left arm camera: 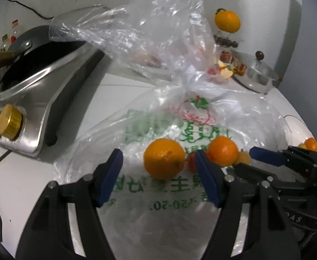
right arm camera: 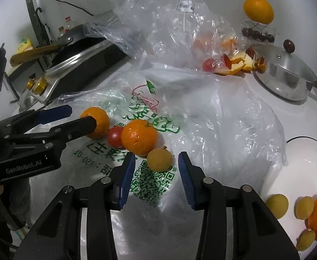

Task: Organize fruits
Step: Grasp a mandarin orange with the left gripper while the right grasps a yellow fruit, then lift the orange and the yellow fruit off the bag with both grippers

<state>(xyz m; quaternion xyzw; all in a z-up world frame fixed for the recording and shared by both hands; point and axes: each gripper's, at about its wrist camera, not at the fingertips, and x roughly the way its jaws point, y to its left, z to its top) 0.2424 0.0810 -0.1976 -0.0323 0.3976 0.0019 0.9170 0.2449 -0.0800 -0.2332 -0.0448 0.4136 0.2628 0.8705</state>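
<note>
Resting on a printed plastic bag [right arm camera: 180, 117], two oranges [right arm camera: 139, 137], a tomato [right arm camera: 115, 137] and a yellow fruit [right arm camera: 160, 159] cluster at center. Left gripper [left arm camera: 158, 169] spreads wide around one orange [left arm camera: 164, 161]; right gripper [right arm camera: 156, 173] gapes just short of the yellow fruit. At 4 o'clock, a white bowl [right arm camera: 306, 160], cut off by the edge, holds more fruit.

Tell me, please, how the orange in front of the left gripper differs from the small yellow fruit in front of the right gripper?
The orange is deep orange and clearly larger; the small yellow fruit is paler and smaller. The orange sits between the left gripper's open fingers; the yellow fruit lies just ahead of the right gripper's. Both are round, ungripped, resting on the printed plastic bag.
</note>
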